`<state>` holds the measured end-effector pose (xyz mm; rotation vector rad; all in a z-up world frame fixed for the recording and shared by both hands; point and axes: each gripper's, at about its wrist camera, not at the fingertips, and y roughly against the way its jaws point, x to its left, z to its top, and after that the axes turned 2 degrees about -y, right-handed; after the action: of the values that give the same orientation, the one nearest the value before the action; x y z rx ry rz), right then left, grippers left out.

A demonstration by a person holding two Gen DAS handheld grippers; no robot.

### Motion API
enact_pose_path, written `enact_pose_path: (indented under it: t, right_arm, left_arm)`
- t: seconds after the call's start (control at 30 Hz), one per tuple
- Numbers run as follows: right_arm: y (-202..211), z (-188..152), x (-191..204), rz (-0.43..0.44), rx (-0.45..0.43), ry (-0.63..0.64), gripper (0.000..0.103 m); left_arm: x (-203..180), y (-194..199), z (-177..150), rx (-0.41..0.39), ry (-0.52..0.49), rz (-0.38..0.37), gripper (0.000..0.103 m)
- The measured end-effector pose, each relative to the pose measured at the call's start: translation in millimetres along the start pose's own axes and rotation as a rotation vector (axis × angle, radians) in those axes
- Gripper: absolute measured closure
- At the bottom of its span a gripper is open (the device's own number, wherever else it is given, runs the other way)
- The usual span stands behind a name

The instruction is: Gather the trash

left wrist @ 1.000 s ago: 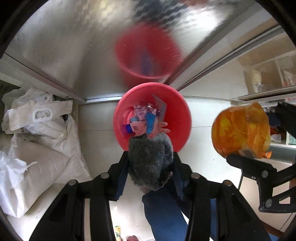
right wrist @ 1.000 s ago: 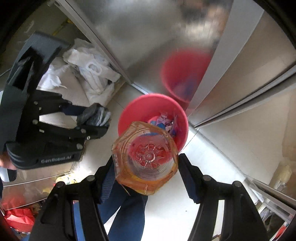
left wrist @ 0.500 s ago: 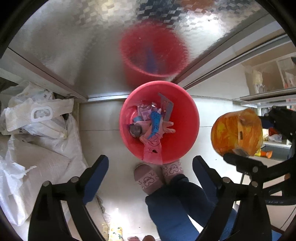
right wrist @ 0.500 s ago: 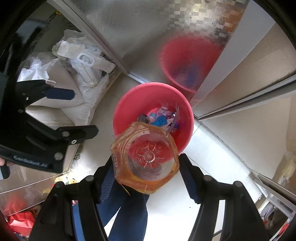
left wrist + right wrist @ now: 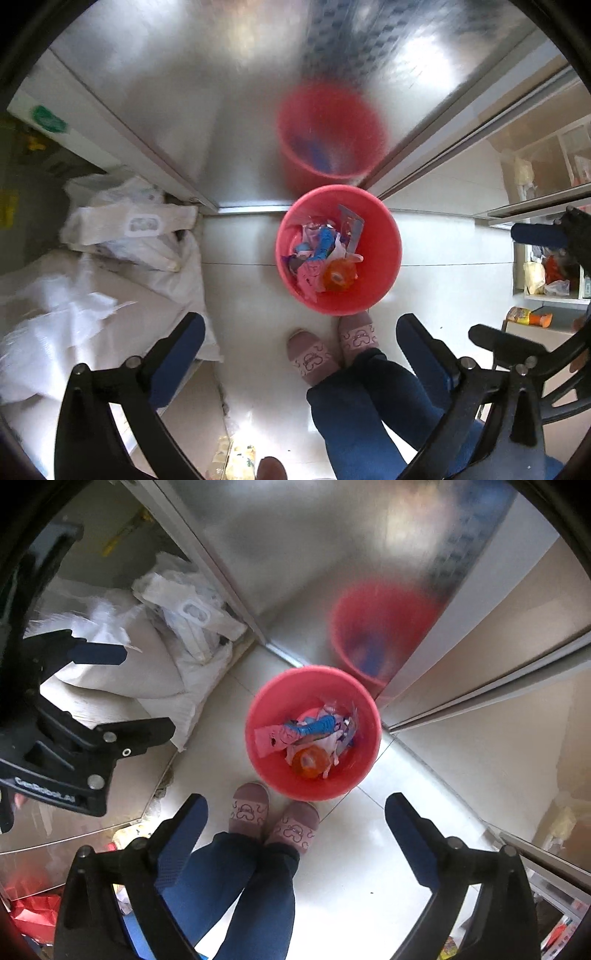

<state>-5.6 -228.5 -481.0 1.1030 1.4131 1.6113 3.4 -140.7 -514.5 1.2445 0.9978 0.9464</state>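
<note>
Pale glossy floor tiles (image 5: 251,291) run up to a tall brushed-metal cabinet front (image 5: 221,110), which mirrors a blurred red shape. On the floor just in front of it stands a red bin (image 5: 384,254), seen from directly above. Inside lies crumpled trash: pink, white and blue wrappers (image 5: 295,733) and an orange plastic jar (image 5: 338,276) resting among them near the side closest to the person. Two pink slippers (image 5: 273,818) and dark blue trouser legs (image 5: 251,886) stand right beside the bin.

Both tools point straight down over it. The left gripper (image 5: 299,354) hangs released, its blue-padded fingers spread wide after just opening, with nothing between them. The right gripper (image 5: 295,834) is likewise released and empty, its jaws having just parted.

White sacks and plastic bags (image 5: 110,266) are heaped on the floor to the left. Shelves with packets (image 5: 546,273) stand at the right.
</note>
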Motion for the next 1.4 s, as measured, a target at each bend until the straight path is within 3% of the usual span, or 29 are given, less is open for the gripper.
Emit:
enact_pose_path:
  t: [0.2,0.5,0.73,1.03,1.13,1.23,1.4]
  right_arm:
    - [99,3,19,-0.016,-0.084,-0.043,0.005]
    - [279,2,68,-0.085,-0.353,-0.012,0.001]
    - [377,-4,105,-0.158,-0.526,0.041,0.001]
    - [457,-24,129,-0.188,-0.710,0.000,0.001]
    - [471,-30,132,-0.204,-0.749,-0.037,0.001]
    - [482,-33,138,-0.216,-0.778,-0.047,0.001]
    - [491,-43,147,-0.251,-0.822,-0.058,0.001]
  left_arm:
    - [-3,113,-15,-0.097,0.061,-0.012,0.000]
    - [10,300,-45,-0.333,0.172,0.001,0.000]
    - [7,413,-70,-0.536,0.154,0.092,0.000]
    - [5,510,-97,-0.730,0.155,0.098,0.001]
    - [3,529,-102,-0.767,0.145,0.099,0.001]
    - [-4,544,-112,-0.827,0.140,0.167,0.001]
    - [-9,556,-123,-0.850,0.099,0.129,0.001]
